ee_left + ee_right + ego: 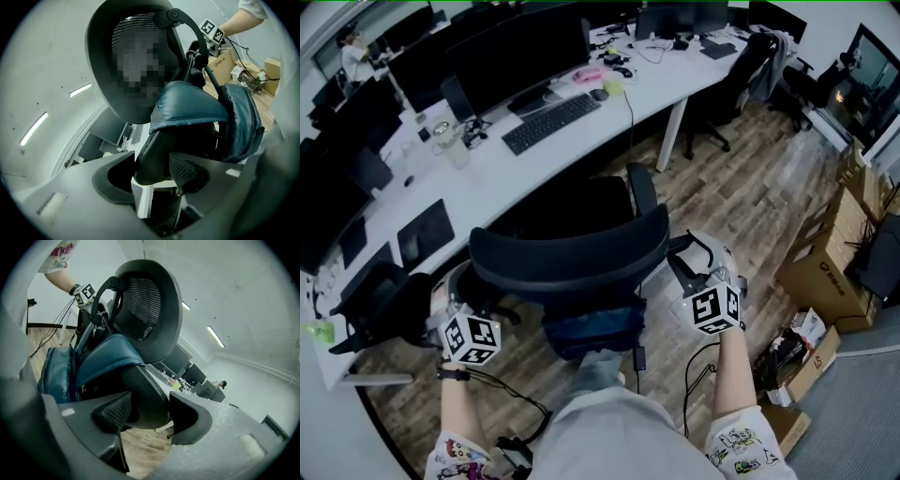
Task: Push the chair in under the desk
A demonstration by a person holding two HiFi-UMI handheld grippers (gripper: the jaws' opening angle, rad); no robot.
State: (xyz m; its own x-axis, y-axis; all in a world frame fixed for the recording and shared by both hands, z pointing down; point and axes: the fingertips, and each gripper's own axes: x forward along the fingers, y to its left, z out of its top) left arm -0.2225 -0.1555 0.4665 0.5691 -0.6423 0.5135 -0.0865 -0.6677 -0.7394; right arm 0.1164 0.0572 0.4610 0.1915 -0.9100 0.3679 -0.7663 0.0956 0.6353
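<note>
The black office chair stands with its back toward me, its seat partly under the white desk. A blue lumbar cushion hangs on its back; it also shows as blue padding in the left gripper view and as the blue cushion in the right gripper view. My left gripper sits at the left edge of the backrest, my right gripper at the right edge. The left gripper has its jaws closed on the backrest's black rim. The right gripper grips the opposite rim the same way.
A keyboard and monitors are on the desk. Another black chair is close on the left, one more chair at the far right. Cardboard boxes stand on the wood floor to the right. Cables trail near my feet.
</note>
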